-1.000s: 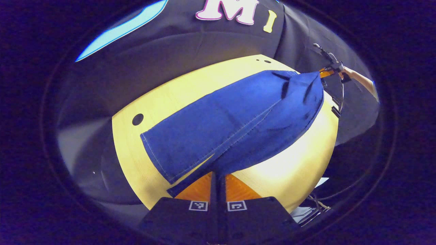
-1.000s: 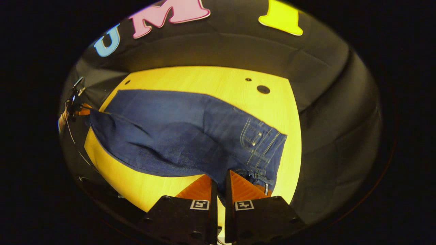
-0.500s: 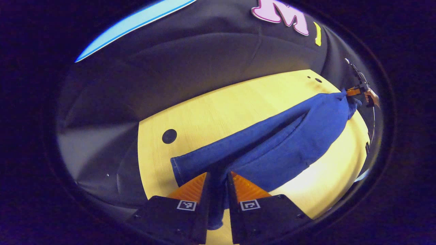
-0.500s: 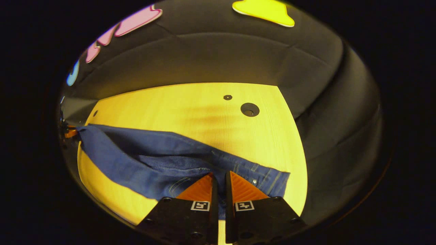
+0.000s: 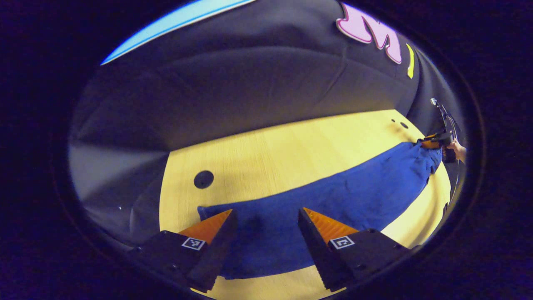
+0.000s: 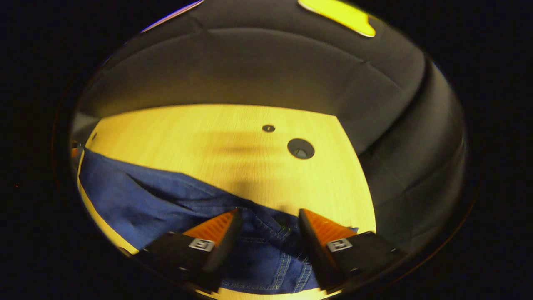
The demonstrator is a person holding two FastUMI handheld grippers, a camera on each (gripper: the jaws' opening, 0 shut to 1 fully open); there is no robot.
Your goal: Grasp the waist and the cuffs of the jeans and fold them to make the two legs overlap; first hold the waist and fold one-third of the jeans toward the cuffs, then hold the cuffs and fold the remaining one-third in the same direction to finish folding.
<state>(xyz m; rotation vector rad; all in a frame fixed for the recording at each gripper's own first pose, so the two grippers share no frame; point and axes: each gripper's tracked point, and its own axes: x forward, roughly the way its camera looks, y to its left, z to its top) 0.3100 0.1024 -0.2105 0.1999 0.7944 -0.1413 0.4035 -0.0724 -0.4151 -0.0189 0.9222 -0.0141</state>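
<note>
The blue jeans (image 5: 333,200) lie flat on the yellow wooden table (image 5: 291,146), legs overlapping in one long strip. My left gripper (image 5: 266,211) is open over the cuff end, with the cloth lying loose between and under its fingers. In the right gripper view, the waist end of the jeans (image 6: 266,254), with its stitched seams, rests on the table (image 6: 208,133) below my open right gripper (image 6: 270,211). In the left gripper view that right gripper (image 5: 433,142) appears far off at the waist end, held by a hand (image 5: 458,151).
A round hole (image 5: 203,179) is in the tabletop near the cuff end. Near the waist end are another round hole (image 6: 300,148) and a smaller one (image 6: 268,128). Black cloth walls stand close behind the table's far edge.
Both grippers held the jeans lifted a second ago; they came down to the table, laid the cloth flat, and now both have opened and let go.
</note>
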